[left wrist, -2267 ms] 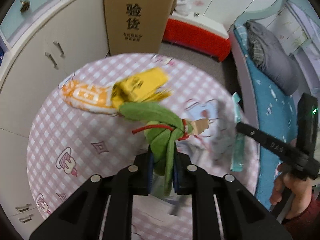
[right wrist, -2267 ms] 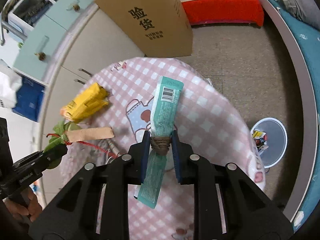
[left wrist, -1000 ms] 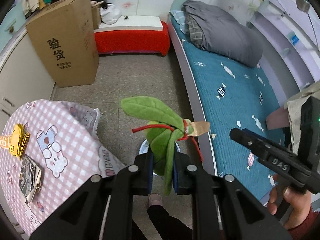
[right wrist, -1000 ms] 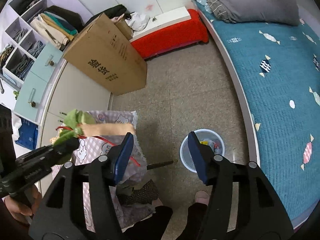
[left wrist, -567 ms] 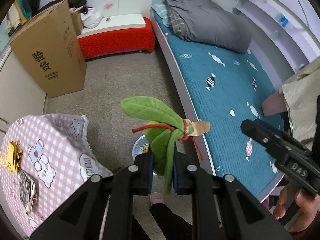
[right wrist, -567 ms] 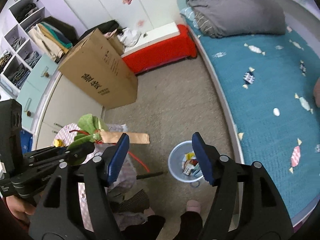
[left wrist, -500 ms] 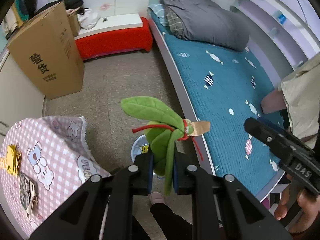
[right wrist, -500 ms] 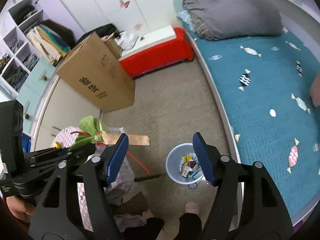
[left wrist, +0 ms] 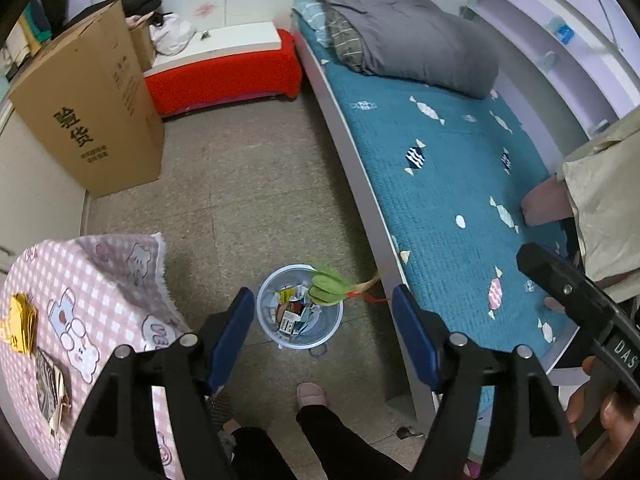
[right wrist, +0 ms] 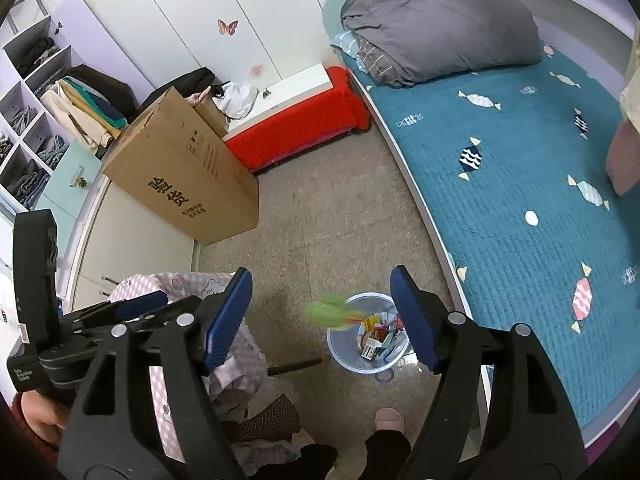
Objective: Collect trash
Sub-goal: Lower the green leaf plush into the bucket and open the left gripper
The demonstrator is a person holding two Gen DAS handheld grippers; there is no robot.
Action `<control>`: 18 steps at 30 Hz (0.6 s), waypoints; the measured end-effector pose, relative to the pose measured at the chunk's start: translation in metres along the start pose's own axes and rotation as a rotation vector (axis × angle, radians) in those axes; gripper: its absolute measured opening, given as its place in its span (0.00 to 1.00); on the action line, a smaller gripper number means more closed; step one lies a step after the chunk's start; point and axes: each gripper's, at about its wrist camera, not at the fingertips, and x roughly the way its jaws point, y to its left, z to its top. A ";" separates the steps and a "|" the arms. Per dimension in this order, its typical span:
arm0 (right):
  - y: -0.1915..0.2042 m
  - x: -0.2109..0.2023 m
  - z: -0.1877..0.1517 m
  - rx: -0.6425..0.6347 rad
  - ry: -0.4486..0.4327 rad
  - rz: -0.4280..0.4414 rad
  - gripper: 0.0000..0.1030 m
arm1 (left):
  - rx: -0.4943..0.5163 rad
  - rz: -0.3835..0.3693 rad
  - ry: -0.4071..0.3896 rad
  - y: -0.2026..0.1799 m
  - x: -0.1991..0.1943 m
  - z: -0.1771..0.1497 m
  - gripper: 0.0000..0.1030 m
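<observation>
- L gripper [left wrist: 322, 322]: jaws just sprang wide apart, nothing between them; aimed down over bin [left wrist: 299, 312]
- R gripper [right wrist: 321, 314]: jaws apart, empty, opened a bit more
- green leafy trash [left wrist: 327, 290]: blurred, at bin's rim, touching neither gripper
- bin on floor beside bed [left wrist: 440, 168]; wrappers inside

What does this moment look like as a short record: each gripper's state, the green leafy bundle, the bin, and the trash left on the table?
left gripper: open, nothing between the jaws, which have just been opening
right gripper: open, empty
green leafy bundle: free of both grippers, blurred, at the bin's rim
bin: on the floor beside the bed, already holding wrappers
table: yellow wrapper and a dark wrapper lie on the checked cloth
</observation>
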 end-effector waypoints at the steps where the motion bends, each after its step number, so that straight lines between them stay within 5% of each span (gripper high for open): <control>1: 0.002 0.002 -0.001 -0.004 0.006 0.003 0.69 | -0.013 0.003 -0.002 0.004 -0.002 -0.001 0.68; 18: 0.103 0.050 -0.018 -0.171 0.123 0.115 0.69 | -0.291 0.058 -0.055 0.123 -0.044 -0.042 0.68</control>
